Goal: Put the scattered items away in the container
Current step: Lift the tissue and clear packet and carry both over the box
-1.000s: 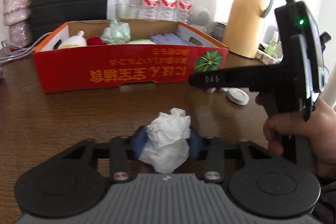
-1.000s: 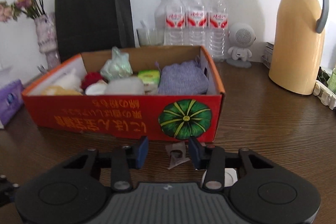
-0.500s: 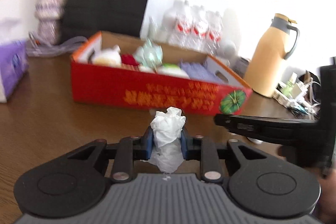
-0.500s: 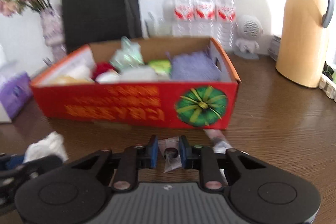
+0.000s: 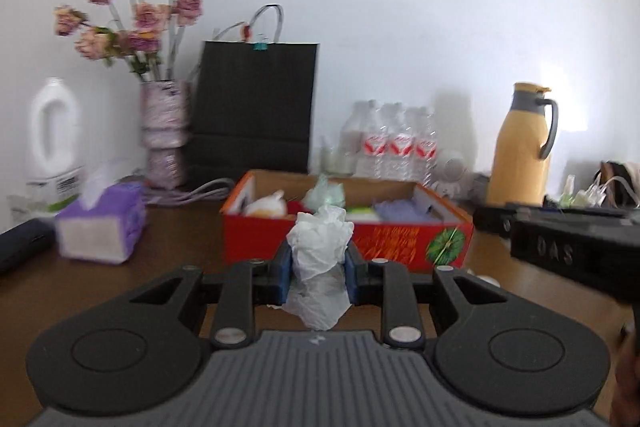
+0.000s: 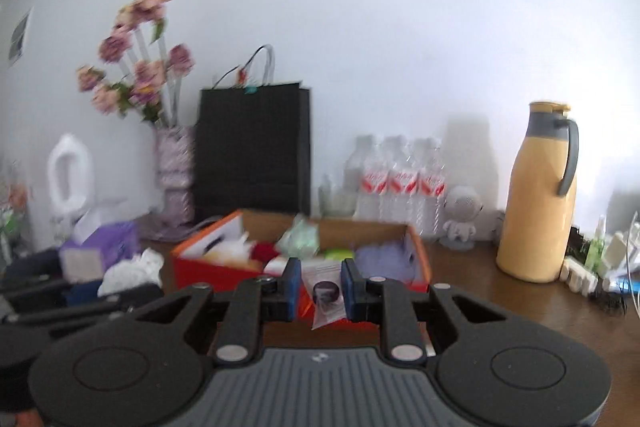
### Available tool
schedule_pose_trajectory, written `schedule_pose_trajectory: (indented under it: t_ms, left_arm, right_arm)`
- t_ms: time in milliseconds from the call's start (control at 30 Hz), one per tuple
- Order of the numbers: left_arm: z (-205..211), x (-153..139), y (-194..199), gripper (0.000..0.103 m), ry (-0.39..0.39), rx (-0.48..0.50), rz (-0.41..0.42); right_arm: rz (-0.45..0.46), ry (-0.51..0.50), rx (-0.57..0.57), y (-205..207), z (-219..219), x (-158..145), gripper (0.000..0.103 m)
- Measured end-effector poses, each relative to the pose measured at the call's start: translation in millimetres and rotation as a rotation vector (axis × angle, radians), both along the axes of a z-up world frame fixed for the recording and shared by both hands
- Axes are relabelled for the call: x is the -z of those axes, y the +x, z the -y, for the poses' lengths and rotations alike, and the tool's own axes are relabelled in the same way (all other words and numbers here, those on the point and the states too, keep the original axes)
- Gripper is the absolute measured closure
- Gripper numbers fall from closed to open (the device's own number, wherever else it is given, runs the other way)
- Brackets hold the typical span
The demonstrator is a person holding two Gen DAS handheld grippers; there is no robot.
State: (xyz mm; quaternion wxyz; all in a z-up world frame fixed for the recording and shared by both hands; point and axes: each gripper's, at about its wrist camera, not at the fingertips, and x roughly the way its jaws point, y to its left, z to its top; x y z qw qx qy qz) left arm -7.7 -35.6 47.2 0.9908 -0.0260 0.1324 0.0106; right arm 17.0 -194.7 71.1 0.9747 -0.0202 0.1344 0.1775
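Legible text, one item:
- "DAS", pale raised capitals on the side of the black right gripper point(image 5: 576, 251), seen from the left wrist view.

Illegible:
- yellow print, upside down, on the red front of the cardboard box point(image 5: 384, 239), beside a green pumpkin picture
- red labels on the water bottles point(image 5: 396, 147), too blurred to read

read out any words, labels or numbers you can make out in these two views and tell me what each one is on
"DAS": raised letters on the side of the right gripper body at the left wrist view's right edge, partly blurred, maybe incomplete.
Yellow characters on the red box front: upside down, too blurred to read.
Red labels on the water bottles: blurred, unreadable.
Label on the white jug: too small to read.
Small packet print: unreadable.
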Motion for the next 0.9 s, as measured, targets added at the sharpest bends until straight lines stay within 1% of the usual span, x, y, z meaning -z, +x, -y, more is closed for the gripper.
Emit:
schedule_pose_trajectory:
  t_ms: [67,100,200,367,500,633,667,733,833,900]
  left_arm:
    - [1,1,-19,0.076,0.011,-0.003,0.0]
    - [2,0,-27,0.076,0.018,-0.001,0.006]
    - [8,-3,-44,0.076,0.045,0.004,0.028]
    - [13,-12,-61,0.076,0.048,-0.007,0.074]
    - [12,-15,-59,0.076,0.036,-0.014,0.09]
    - [4,-20,-36,0.076,0.007,-0.02,0.083]
    - [0,-28,-27,0.076,-0.005,-0.012,0.088]
    - [-9,-58,-5,0.076,-0.03,0.013,0.132]
    - [-29,-126,35,0.076,-0.078,0.074,0.207]
    - [-45,-170,61,0.076,-0.099,0.101,0.23]
  right_arm:
    - [-0.045,0.046,-0.024,-19,4,7,0.083]
    - [-0.05,0.061,-0.034,-29,5,9,0.083]
    - [-0.008,0.051,-0.056,-58,4,12,0.083]
    - [0.083,0.038,-0.072,-89,7,5,0.083]
    - [0.118,0.067,-0.055,-91,15,2,0.083]
    - [0.127,0.091,-0.017,-70,23,-5,0.083]
    - [0.141,0.089,-0.007,-63,24,-10,0.083]
    - [0.194,0.077,0.01,-45,26,-28,0.083]
    - [0.302,0.086,0.007,-15,30,-77,0.083]
    - [0.35,0.112,-0.004,5,37,-117,0.083]
